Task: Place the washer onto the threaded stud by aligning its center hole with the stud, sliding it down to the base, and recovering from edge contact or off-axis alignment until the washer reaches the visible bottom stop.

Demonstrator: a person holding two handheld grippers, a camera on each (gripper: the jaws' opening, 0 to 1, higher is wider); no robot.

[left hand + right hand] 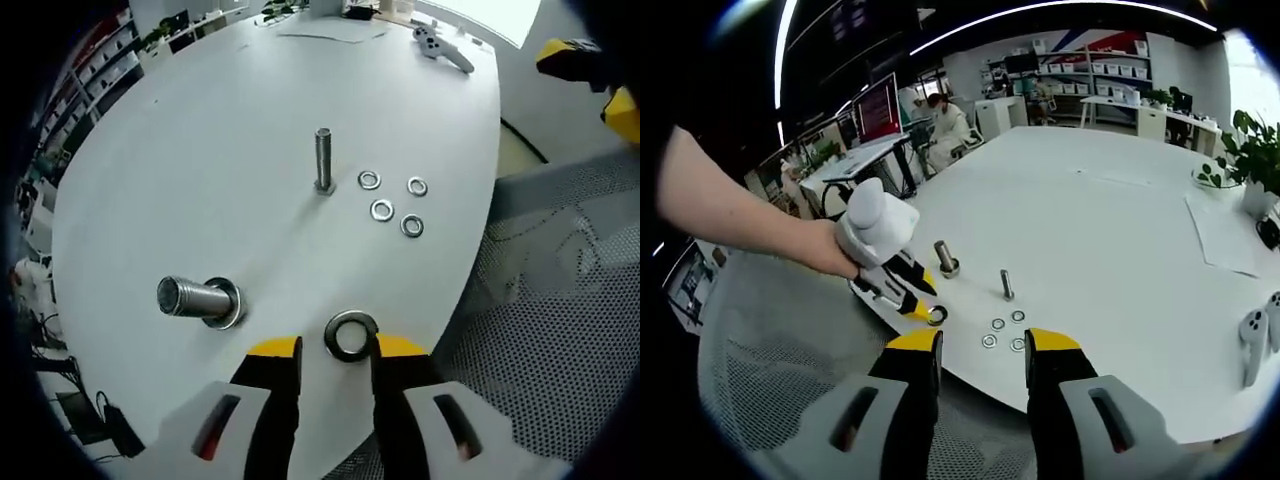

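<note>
In the left gripper view, going left to right, a large threaded stud (195, 299) lies tilted toward the camera on the white desk (200, 150), seated on a wide base flange. Right of it, the large washer (351, 335) lies flat just beyond the tips of the left hand-held gripper (337, 350). The jaws stand apart on either side of the washer's near edge and are not clamped on it. Farther out, a slim upright stud (323, 159) stands mid-desk, with four small washers (390, 200) just to its right.

In the right gripper view, the left hand-held gripper reaches in from the left to the washer (936, 315) at the desk edge. The right hand-held gripper (983, 350) hangs off the desk, released and empty.

Judgement: the left gripper is nearer. The washer sits directly ahead of its jaws, and the large stud lies to its left, so the washer's hole must be turned onto that stud's axis.
</note>
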